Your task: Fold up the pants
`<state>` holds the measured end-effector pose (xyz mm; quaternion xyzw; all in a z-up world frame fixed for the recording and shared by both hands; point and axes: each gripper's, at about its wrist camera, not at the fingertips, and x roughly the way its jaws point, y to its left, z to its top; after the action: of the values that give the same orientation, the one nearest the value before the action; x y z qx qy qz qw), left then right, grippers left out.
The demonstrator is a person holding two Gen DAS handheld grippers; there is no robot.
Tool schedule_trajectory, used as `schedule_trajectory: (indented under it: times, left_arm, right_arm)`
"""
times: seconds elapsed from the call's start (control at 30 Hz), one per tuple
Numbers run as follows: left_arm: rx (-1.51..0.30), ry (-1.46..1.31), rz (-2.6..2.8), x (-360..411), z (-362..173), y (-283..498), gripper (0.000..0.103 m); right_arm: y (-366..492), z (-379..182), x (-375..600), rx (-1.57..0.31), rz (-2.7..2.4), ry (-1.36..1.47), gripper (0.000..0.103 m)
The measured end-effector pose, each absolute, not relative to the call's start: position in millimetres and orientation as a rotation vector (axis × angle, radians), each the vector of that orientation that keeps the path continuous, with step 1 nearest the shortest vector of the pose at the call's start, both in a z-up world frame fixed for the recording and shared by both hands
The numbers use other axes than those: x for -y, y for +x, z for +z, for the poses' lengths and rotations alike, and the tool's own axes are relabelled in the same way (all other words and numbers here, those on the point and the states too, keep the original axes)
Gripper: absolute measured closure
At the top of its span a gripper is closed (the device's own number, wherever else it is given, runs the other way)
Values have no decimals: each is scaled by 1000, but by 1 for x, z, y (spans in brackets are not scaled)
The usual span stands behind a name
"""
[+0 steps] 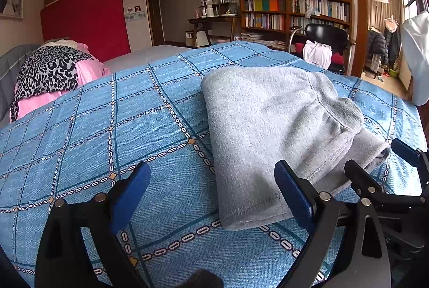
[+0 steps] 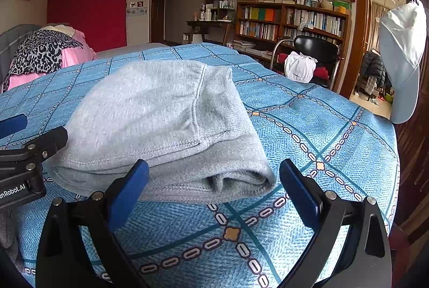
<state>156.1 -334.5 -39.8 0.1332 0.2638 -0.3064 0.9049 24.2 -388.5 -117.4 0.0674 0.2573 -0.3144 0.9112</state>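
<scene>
Bedroom setting is seen in both wrist views: red wardrobe panel and a bookshelf [image 2: 292,19] along the far wall, black chair [image 2: 316,46] at the bed's far corner.

Bed [image 1: 107,127], under a blue plaid spread, is taken as landmark; it fills most of each view. At its head end a leopard-print and pink pile [image 1: 51,73] is heaped, well apart from the work.

Pants [image 1: 268,127], grey knit, lie on the bed toward its right-hand side, already doubled into a compact stack. Elastic waistband is uppermost, with a rolled fold edge facing the right wrist camera.

Step in hand, as judged: folding looks essentially done; both tools are released and clear of the cloth. What remains seems to be a tidy-up — the lower layer juts out beyond the upper one near the fold. Any next move would call for a low, flat approach at that near edge, so the stack is not dragged open.

Left claw [image 1: 211,196] is spread wide and holds nothing. Its right finger overlaps the near hem of the pants in view; contact cannot be told. Its left finger stands over bare spread.

Right claw [image 2: 214,194] is likewise spread and empty, just beside the rolled fold, which lies between its fingers' lines and slightly beyond the tips.
</scene>
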Motion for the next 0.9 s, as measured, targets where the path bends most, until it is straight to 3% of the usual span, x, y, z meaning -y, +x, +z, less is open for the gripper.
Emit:
schedule_trajectory:
  times: [0.9]
  left_arm:
    - [-517, 299, -654, 337, -41, 151, 10]
  right_arm:
    - [24, -117, 388, -531, -648, 140, 4]
